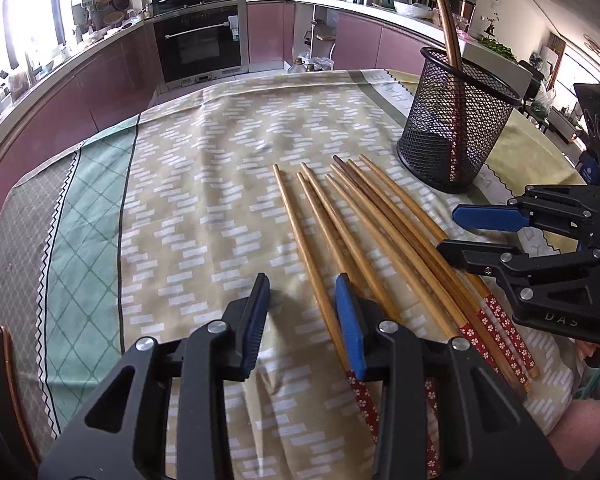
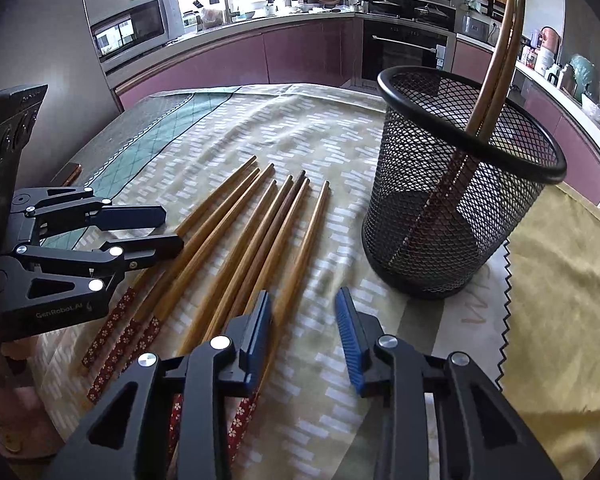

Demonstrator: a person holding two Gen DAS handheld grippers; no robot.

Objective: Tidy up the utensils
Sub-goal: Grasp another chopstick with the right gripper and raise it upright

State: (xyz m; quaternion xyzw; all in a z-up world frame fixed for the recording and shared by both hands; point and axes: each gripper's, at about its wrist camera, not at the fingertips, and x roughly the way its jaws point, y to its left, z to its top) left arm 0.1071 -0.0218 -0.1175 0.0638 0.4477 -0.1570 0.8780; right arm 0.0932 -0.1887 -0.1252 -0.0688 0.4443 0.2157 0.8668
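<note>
A black wire-mesh cylindrical holder (image 2: 460, 200) stands near the far right edge of the patterned yellow-green tablecloth (image 1: 204, 184), holding 2 leaning chopsticks (image 2: 496, 68). 7 wooden chopsticks with red floral ends (image 1: 364, 240) lie fanned beside it. The left gripper (image 1: 304, 324) and right gripper (image 2: 304, 332) both hang spread wide, gripping nothing; bare cloth stretches leftward.

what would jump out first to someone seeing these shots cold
First, the loose chopsticks fanned flat on the patterned tablecloth. Next, the black mesh holder standing to their right with two chopsticks leaning in it. Both tongs, left and right, hover open over the pile.
</note>
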